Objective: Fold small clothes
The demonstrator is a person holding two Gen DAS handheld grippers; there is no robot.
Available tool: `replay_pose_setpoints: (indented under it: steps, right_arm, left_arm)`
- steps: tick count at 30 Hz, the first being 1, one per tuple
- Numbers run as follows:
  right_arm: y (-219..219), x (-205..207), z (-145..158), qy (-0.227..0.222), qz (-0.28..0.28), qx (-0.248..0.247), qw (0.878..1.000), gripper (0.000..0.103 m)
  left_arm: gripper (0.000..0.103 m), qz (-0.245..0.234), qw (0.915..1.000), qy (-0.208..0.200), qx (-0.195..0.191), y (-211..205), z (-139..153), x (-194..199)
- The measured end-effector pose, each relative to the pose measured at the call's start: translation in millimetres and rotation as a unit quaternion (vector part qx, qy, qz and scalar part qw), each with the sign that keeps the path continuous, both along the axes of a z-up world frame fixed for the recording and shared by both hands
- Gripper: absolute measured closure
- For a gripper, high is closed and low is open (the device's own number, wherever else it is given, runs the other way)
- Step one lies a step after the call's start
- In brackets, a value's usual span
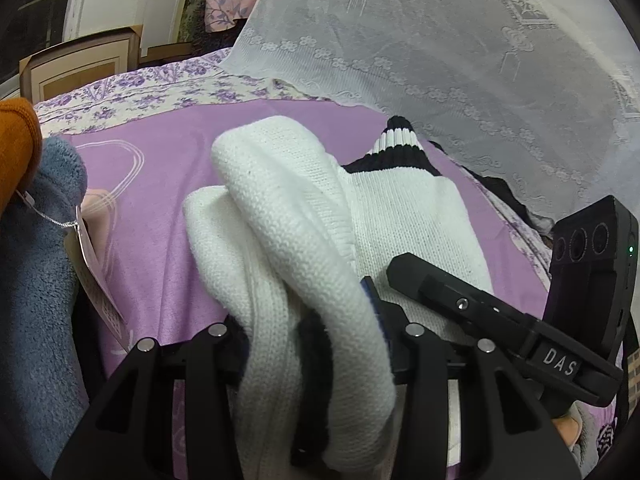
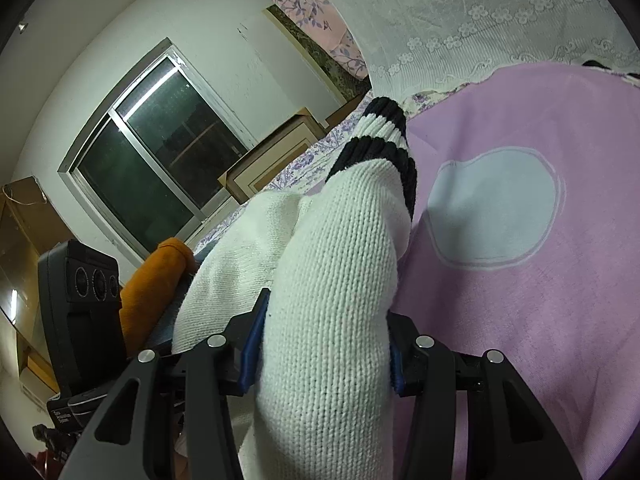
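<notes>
Over the purple bed sheet (image 1: 168, 184), left tongs (image 1: 308, 344) and right tongs (image 2: 324, 344) both clamp the white knit sweater (image 1: 280, 208), bunched and seemingly mid-fold, nothing laid flat yet.

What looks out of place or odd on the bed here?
Nothing is damaged or spilled. One oddity: the blue fleece garment beside the white sweater still has its paper tag tied on by string.

bare pink sheet (image 2: 540, 320) ahead; lace curtain (image 2: 480, 20) blocks beyond.
</notes>
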State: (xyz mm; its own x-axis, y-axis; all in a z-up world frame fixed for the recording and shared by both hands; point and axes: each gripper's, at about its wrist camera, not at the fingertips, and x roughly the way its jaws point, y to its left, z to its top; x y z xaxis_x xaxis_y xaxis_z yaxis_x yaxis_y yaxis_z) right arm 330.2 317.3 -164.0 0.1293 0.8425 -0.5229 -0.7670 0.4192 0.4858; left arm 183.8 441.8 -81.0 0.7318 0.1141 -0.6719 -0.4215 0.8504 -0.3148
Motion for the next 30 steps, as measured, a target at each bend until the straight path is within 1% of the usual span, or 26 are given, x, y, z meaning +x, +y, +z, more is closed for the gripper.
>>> replay_pose_setpoints:
  steps: [8,20,27,30]
  right_arm:
    - [7,11,-21,0.021,-0.001,-0.012,1.0,0.054]
    - [13,17,-31,0.027,-0.004,-0.017,0.999,0.054]
    - [13,20,-40,0.03,-0.013,-0.031,0.999,0.053]
    - [13,24,-46,0.038,-0.022,-0.043,0.998,0.053]
  left_arm:
    - [0.061,0.016,0.9992,0.037,0.005,3,-16,8]
    - [0.06,0.026,0.998,0.055,0.015,3,-23,11]
    - [0.059,0.03,0.997,0.069,0.018,3,-28,14]
    - [0.058,0.035,0.9965,0.075,0.014,7,-31,14]
